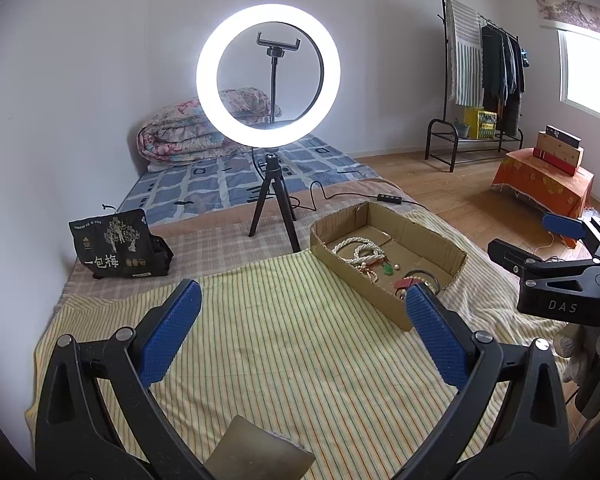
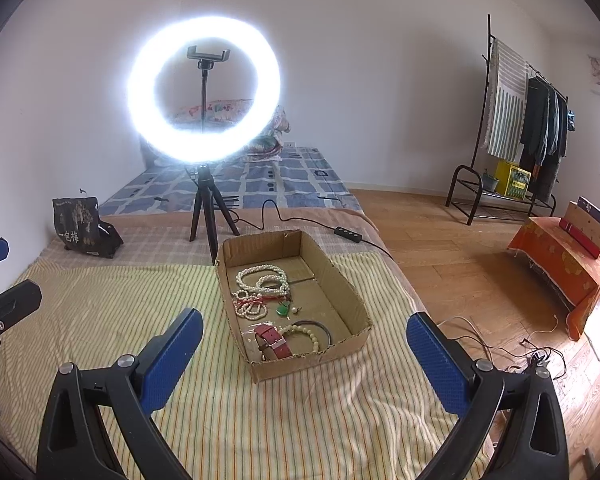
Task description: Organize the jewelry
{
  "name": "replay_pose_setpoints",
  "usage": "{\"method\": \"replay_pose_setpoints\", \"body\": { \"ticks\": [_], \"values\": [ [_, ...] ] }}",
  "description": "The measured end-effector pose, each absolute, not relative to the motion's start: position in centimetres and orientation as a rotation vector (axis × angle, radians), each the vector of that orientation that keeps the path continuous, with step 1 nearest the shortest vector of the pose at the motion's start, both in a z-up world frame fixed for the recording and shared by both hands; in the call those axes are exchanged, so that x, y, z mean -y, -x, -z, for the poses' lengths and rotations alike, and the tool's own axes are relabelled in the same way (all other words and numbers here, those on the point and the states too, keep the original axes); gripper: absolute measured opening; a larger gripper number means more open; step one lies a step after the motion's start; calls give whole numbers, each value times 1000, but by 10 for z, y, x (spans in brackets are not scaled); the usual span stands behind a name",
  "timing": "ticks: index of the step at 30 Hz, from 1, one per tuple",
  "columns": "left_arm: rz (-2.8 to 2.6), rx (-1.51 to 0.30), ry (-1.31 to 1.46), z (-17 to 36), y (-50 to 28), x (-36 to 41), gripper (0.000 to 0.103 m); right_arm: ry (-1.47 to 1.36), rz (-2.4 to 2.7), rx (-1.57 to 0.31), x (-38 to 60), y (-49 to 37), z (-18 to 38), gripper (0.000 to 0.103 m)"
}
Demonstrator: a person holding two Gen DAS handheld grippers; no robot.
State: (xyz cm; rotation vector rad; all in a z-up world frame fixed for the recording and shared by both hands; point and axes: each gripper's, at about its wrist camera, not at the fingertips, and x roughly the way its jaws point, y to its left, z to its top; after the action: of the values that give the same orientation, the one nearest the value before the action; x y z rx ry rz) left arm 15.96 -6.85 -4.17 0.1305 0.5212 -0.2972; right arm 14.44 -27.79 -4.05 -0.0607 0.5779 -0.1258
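Note:
A shallow cardboard box [image 2: 342,280] [image 1: 440,240] lies on the striped yellow cloth [image 2: 120,312] [image 1: 280,340]. It holds white pearl necklaces [image 2: 260,280] [image 1: 358,250], a green pendant [image 2: 283,311] [image 1: 387,269], a red strap watch [image 2: 274,342] [image 1: 406,282], a bead bracelet [image 2: 312,336] and a dark bangle [image 2: 327,330]. My left gripper [image 1: 302,300] is open and empty, left of the box. My right gripper [image 2: 304,328] is open and empty, just in front of the box. The right gripper also shows at the right of the left wrist view [image 1: 556,268].
A lit ring light on a black tripod [image 2: 204,92] [image 1: 268,76] stands behind the box, its cable [image 2: 320,224] trailing right. A black printed bag [image 1: 116,246] [image 2: 78,224] sits far left. A folded quilt [image 1: 188,132], clothes rack [image 1: 484,72] and orange-draped table [image 2: 564,272] lie beyond.

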Motion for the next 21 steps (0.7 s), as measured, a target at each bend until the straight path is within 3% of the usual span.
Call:
{"method": "replay_pose_setpoints", "body": {
  "ticks": [21],
  "values": [
    [293,-525,-127,44,-158,65,103,58,123,-592,275,-148,46,103]
  ]
}}
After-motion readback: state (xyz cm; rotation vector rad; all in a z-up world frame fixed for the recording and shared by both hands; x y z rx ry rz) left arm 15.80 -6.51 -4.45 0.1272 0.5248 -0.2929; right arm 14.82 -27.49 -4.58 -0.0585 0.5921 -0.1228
